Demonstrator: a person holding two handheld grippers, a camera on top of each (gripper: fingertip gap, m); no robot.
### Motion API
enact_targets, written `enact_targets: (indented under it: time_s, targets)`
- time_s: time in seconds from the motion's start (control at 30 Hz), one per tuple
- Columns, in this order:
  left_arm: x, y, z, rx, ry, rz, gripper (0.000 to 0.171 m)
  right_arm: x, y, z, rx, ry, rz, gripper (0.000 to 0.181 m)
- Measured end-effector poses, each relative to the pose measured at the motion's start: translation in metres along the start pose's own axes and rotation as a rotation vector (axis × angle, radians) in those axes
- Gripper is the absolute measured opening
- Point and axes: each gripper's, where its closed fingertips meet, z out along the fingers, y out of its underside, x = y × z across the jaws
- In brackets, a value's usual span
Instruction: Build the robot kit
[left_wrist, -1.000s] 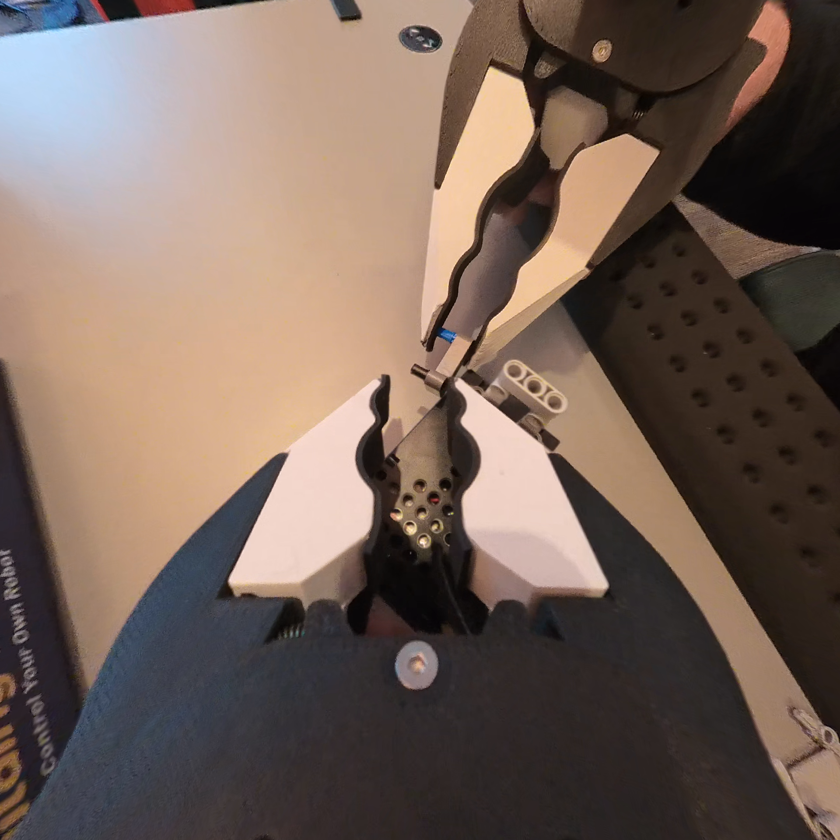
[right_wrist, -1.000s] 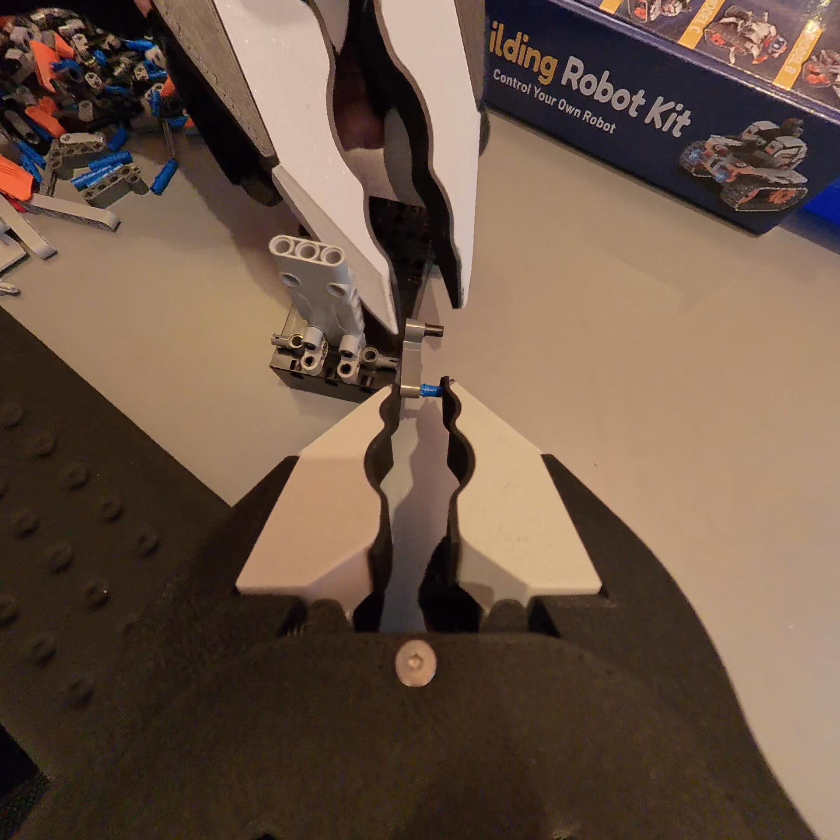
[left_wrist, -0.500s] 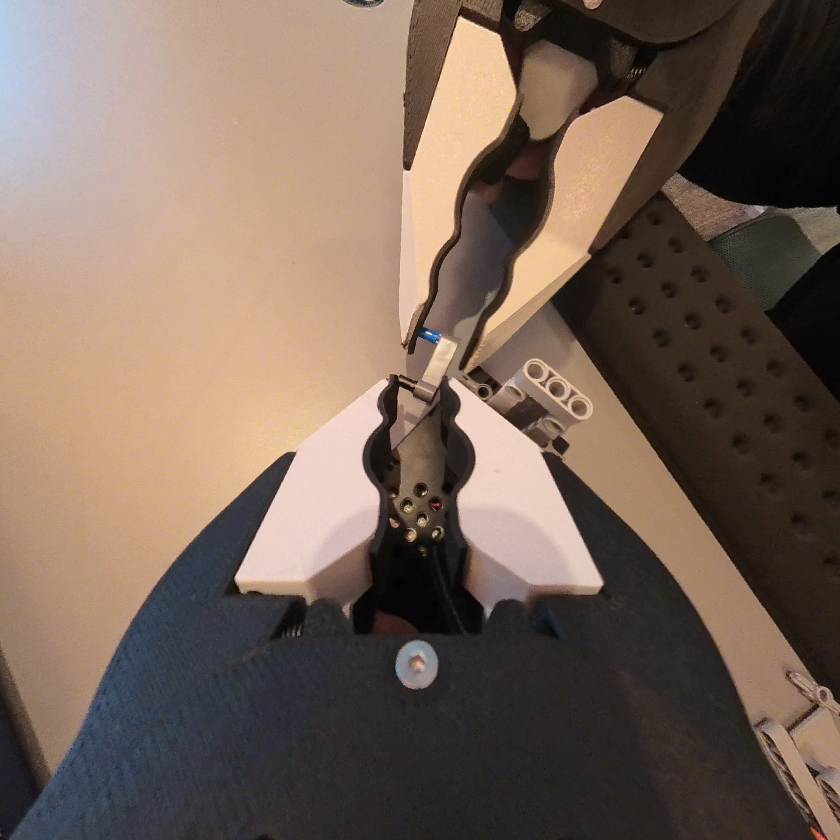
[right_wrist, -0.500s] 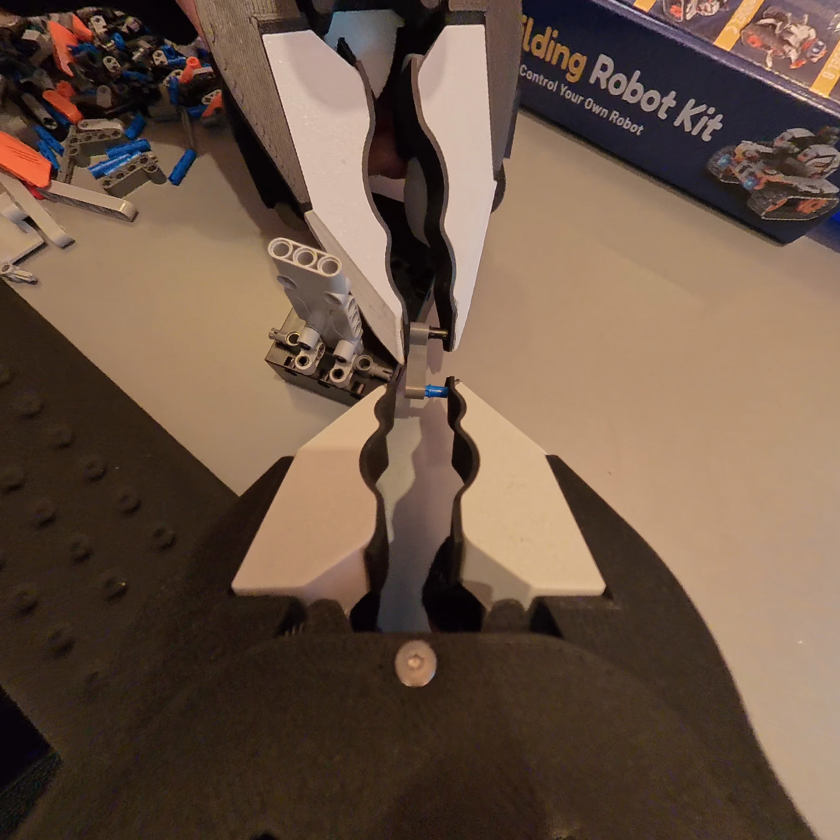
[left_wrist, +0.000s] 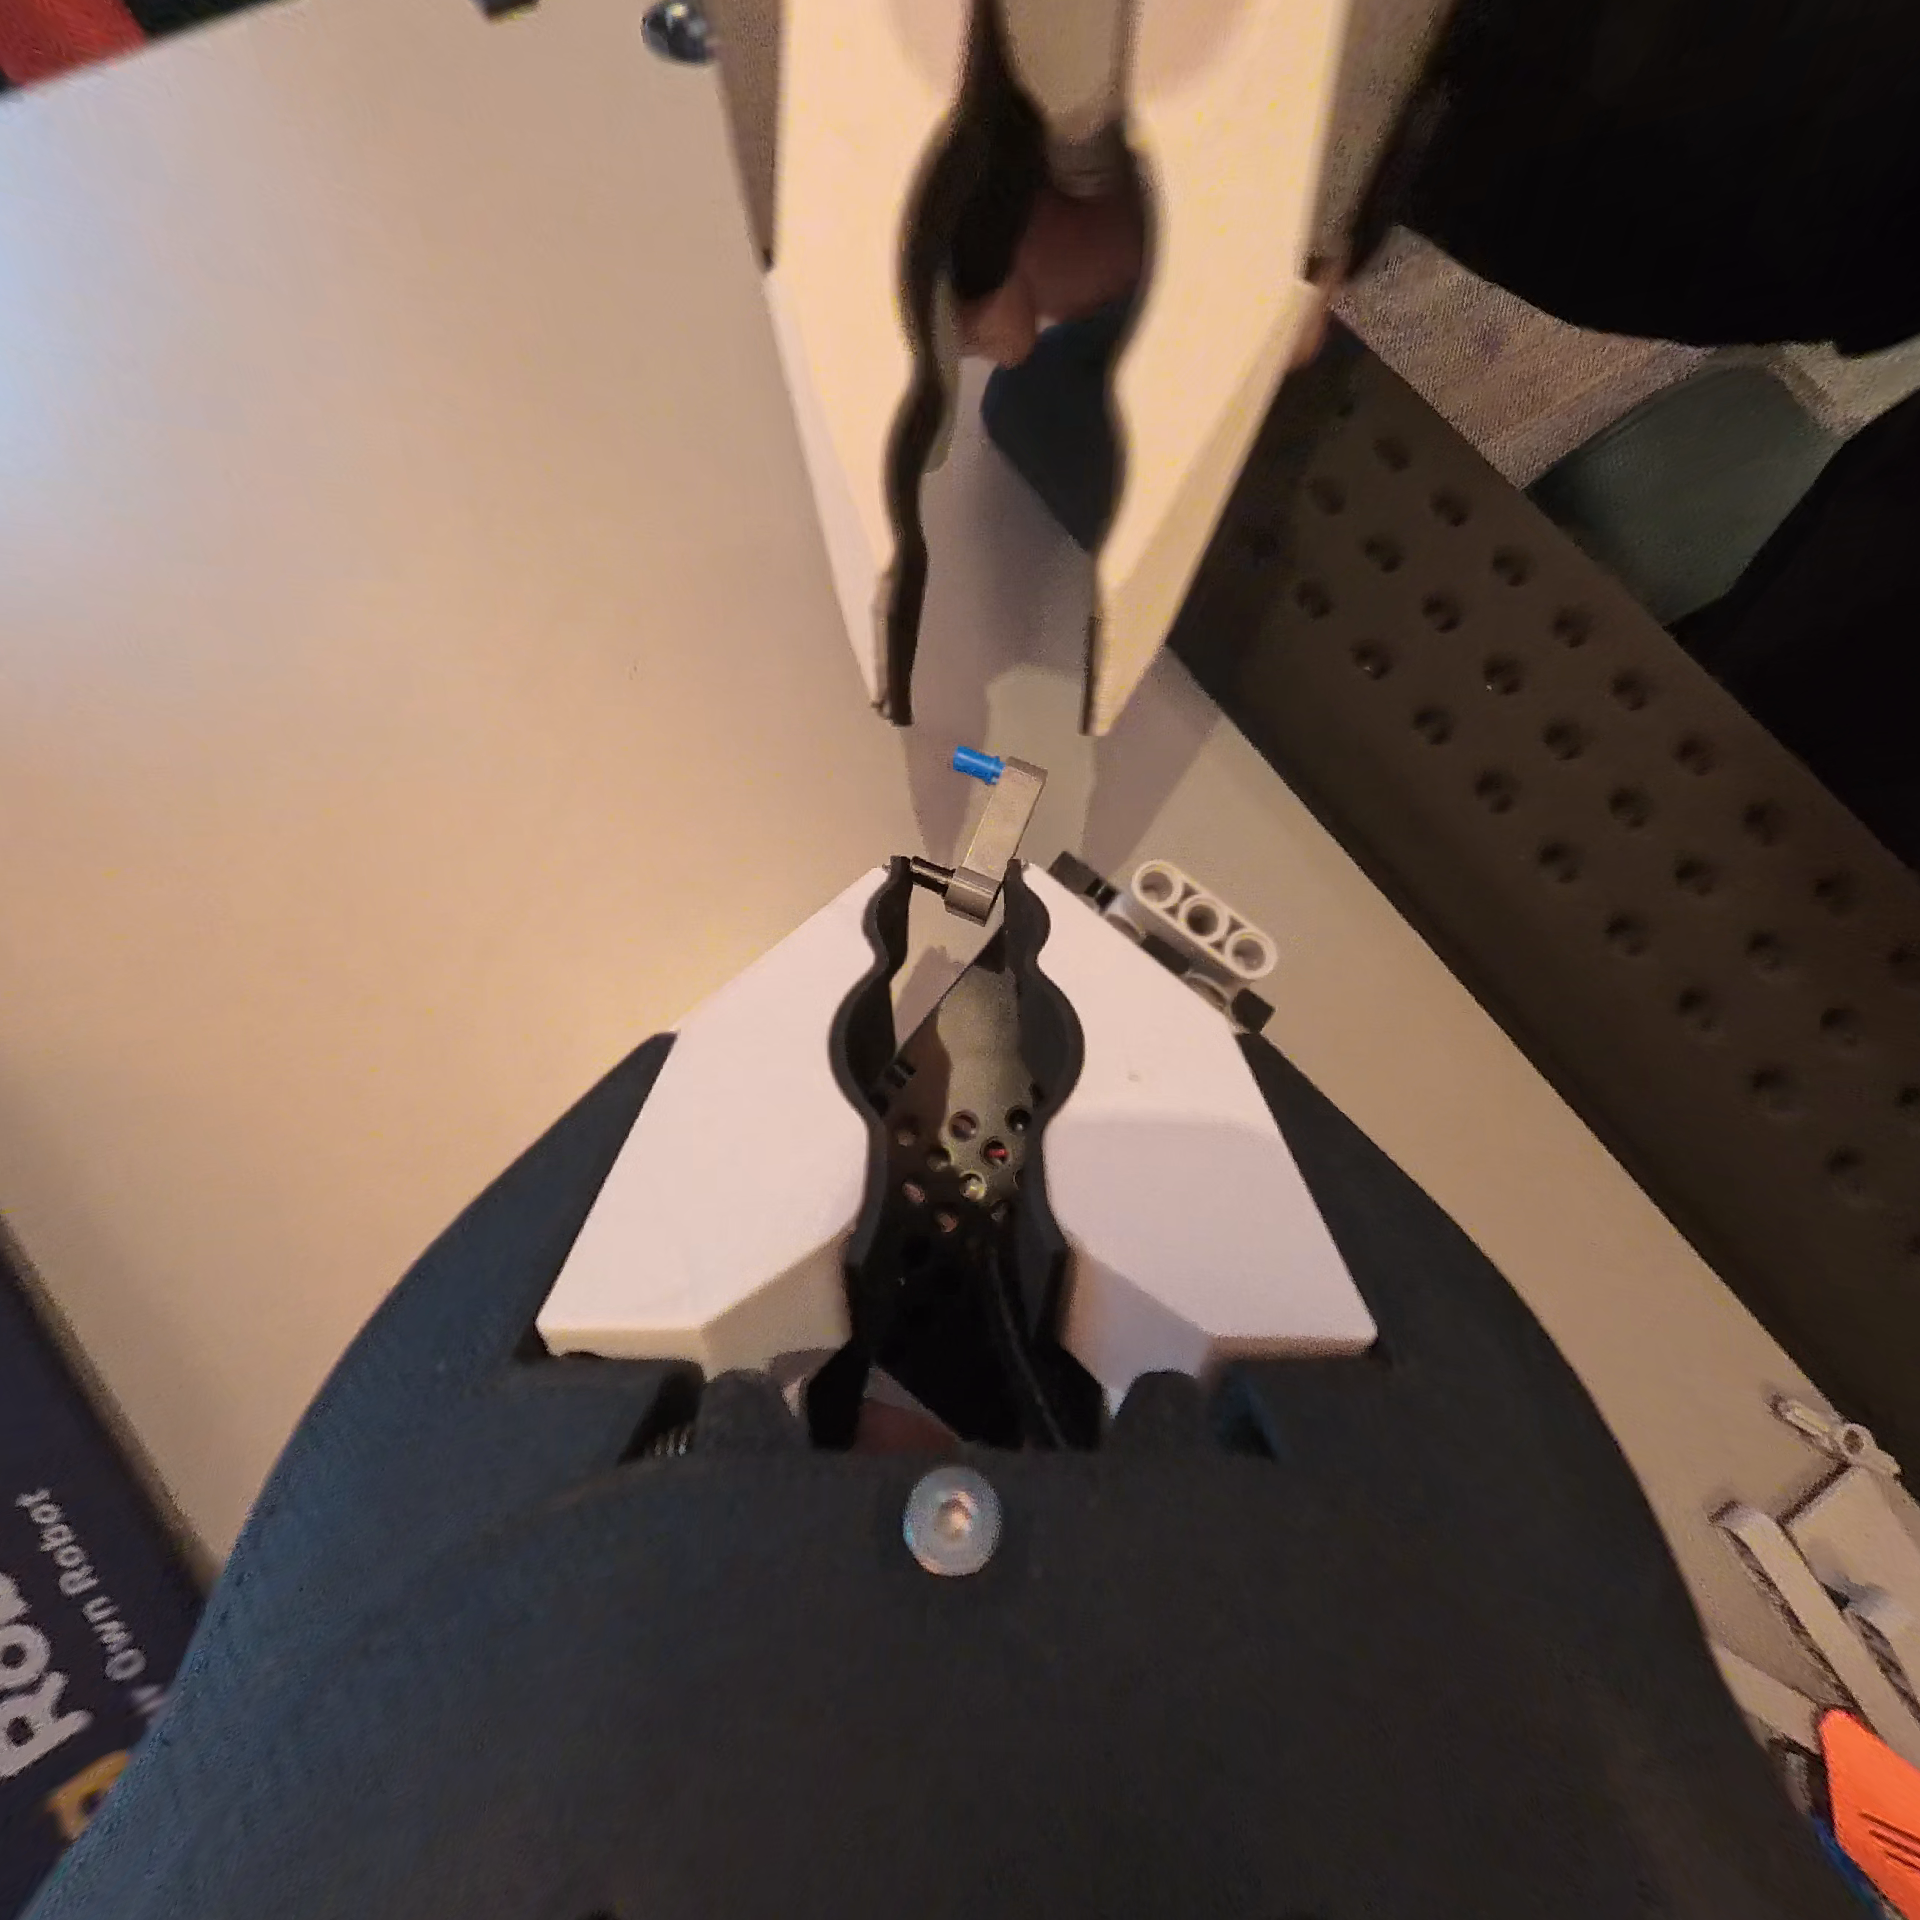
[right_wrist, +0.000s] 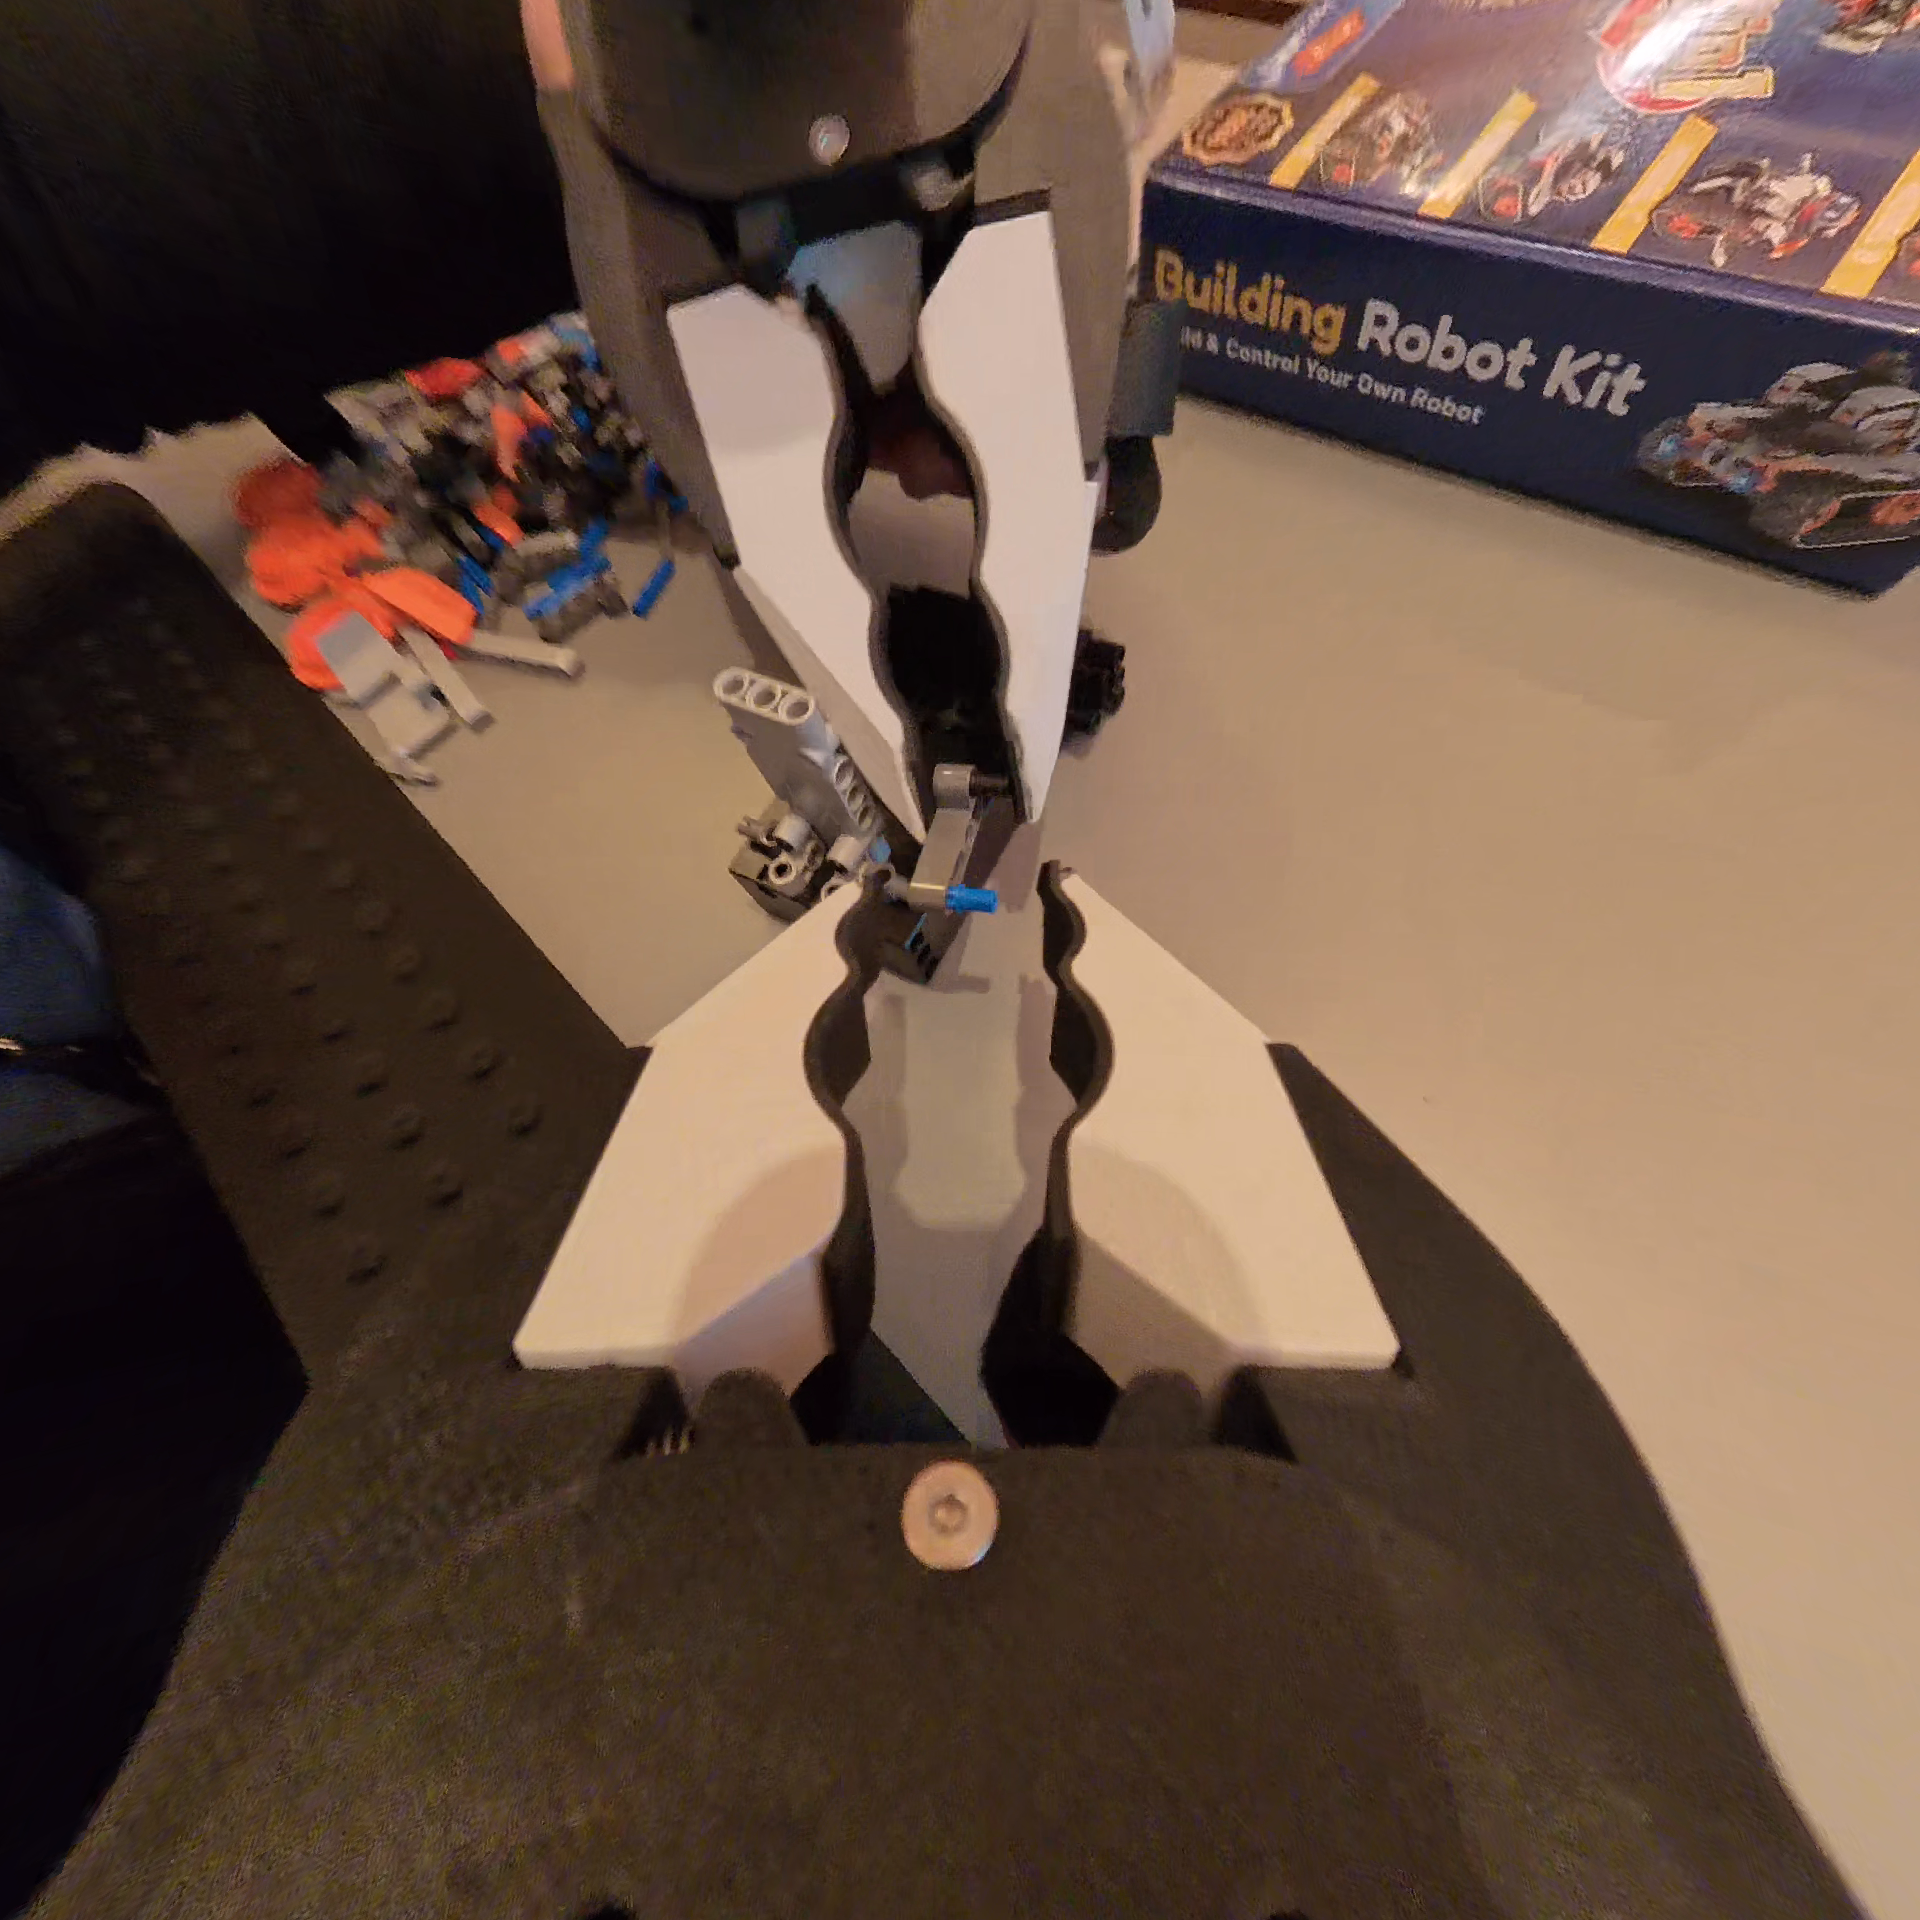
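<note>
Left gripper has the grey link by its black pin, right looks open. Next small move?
Probably back the right gripper straight away. Its jaws stand apart, clear of the blue pin, while the left gripper alone clamps the grey link at its black pin end. Backing straight off avoids knocking the link.

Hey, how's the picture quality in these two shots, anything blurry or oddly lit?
Left wrist view: warm orange light washes the table; the right gripper is smeared by blur, while the grey link with its blue pin stays sharp at the left gripper. Right wrist view: cooler light; the parts pile and box are blurred; wide-angle bending at the edges.
</note>
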Motion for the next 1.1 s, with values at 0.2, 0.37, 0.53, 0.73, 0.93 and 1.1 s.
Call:
enact_targets:
  time_s: [0.2, 0.37, 0.53, 0.73, 0.93, 1.1]
  targets:
    - [-0.004, -0.012, -0.009, -0.092, -0.138, 0.256, 0.016, -0.002, -0.007, -0.002, 0.052, -0.315, 0.206, 0.016]
    - [-0.004, -0.015, -0.009, -0.193, -0.218, 0.443, 0.015, -0.007, -0.012, 0.005, 0.062, -0.464, 0.301, 0.011]
    - [-0.005, -0.021, -0.013, -0.218, -0.280, 0.543, 0.016, 0.000, -0.014, 0.001, 0.097, -0.498, 0.344, 0.005]
    - [0.000, -0.023, -0.011, -0.232, -0.283, 0.599, 0.016, -0.003, -0.013, 0.004, 0.079, -0.487, 0.316, 0.018]
    - [0.001, -0.026, -0.010, -0.255, -0.302, 0.636, 0.015, -0.008, -0.013, 0.002, 0.075, -0.501, 0.296, 0.006]
    - [0.001, -0.028, -0.013, -0.253, -0.320, 0.594, 0.015, -0.008, -0.017, 0.001, 0.114, -0.497, 0.304, 0.005]
